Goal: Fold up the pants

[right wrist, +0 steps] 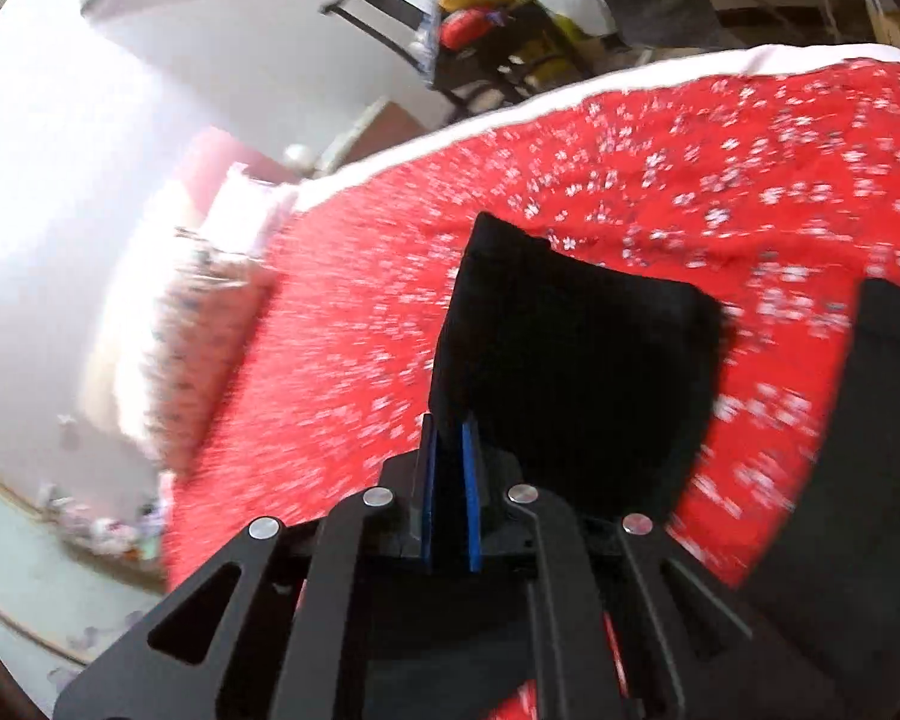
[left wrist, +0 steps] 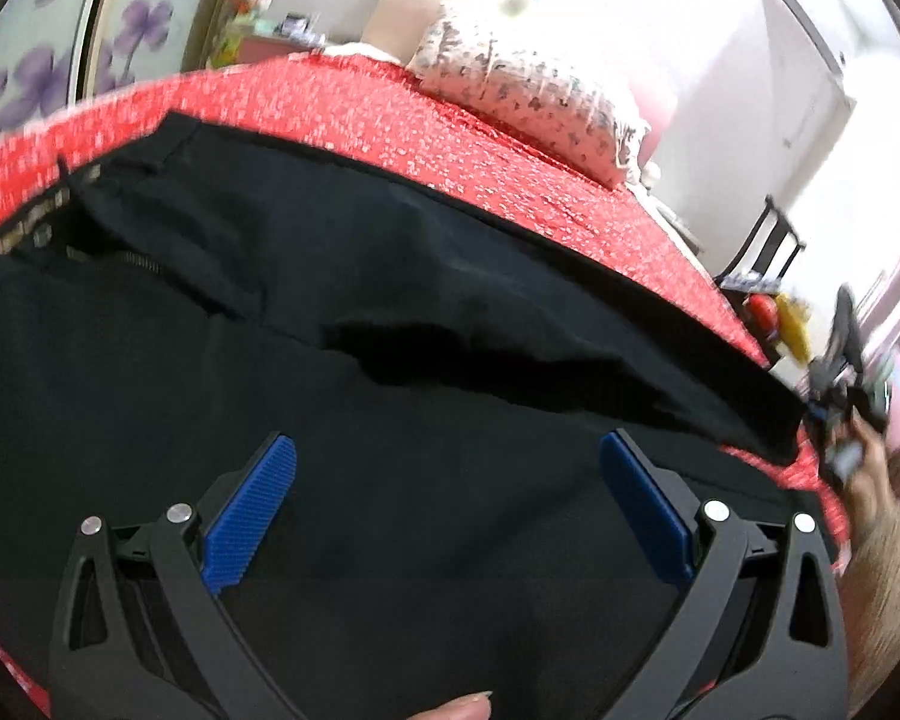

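Bed (right wrist: 720, 138): R gripper (right wrist: 450, 438) prob. pinching pants (right wrist: 582, 348).

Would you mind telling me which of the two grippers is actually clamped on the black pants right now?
The right gripper: its blue pads are pinched together on the pants. The left gripper hovers over them with jaws wide apart, holding nothing.

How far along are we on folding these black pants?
Early. Done: the black pants lie spread on the red floral bedspread, waistband and zipper at the left, one leg seemingly laid over the other. In hand: the right gripper is shut on a leg end, lifted off the bedspread. The left gripper hovers open above the fabric. Left: carry the leg end over toward the waistband, then flatten.
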